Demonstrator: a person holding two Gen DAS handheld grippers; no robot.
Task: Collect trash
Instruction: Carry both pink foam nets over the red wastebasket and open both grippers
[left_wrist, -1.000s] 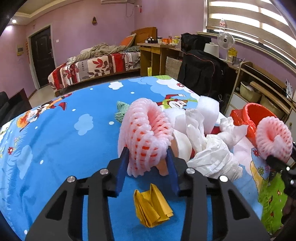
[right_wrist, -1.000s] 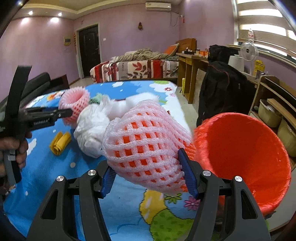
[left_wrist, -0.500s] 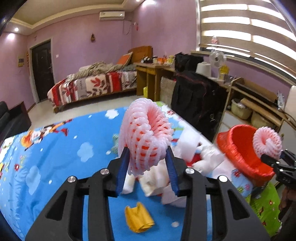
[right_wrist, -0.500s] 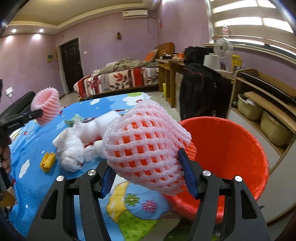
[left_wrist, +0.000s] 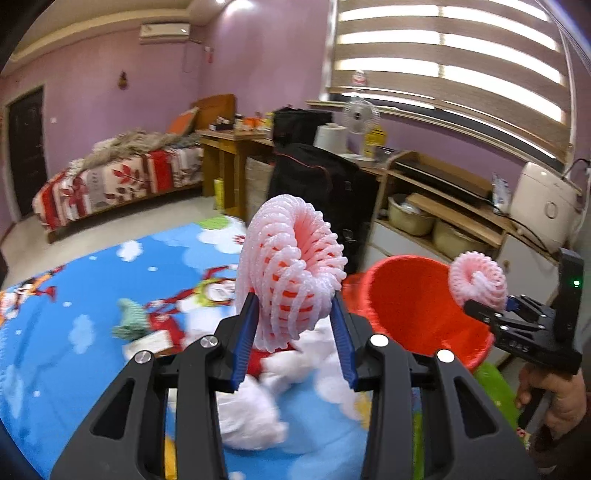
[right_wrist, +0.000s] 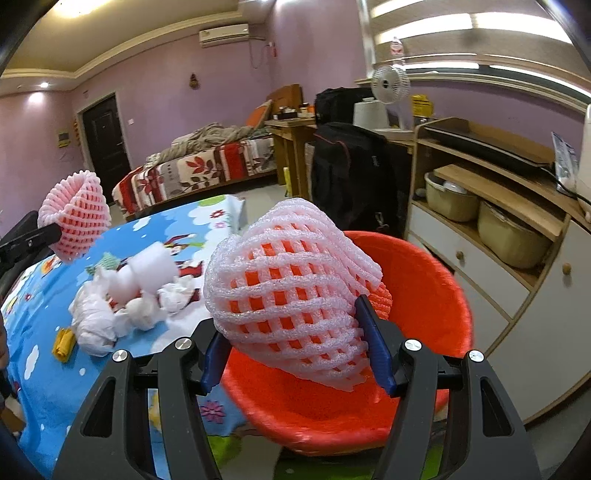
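The table (right_wrist: 74, 398), spread with a bright blue cartoon cloth, carries most of the scene, its right edge ending beside the shelving. At that right edge sits the red bin (right_wrist: 436, 295), a wide plastic basket tilted so its mouth faces up and toward the table; in the left wrist view the same red bin (left_wrist: 417, 295) shows just past the table's far right corner.

Near the middle of the table lies a heap of white crumpled trash (right_wrist: 110, 314): plastic bags, tissue and a block of white foam, all touching. In the left wrist view that heap is blurred, so its separate pieces cannot be told apart there.

The right gripper (right_wrist: 295, 354) has its blue pads clamped on a pink foam net sleeve (right_wrist: 291, 295), held directly above the bin's mouth, the net bulging out past both pads. The left gripper (left_wrist: 295, 339) is likewise closed on a second pink foam net (left_wrist: 291, 269), raised above the table over the white heap, with its open end turned toward the camera. From the right wrist view that second net (right_wrist: 75, 221) hangs over the table's left side, well apart from the bin.

A small yellow wrapper (right_wrist: 62, 343) lies at the near left edge of the heap.
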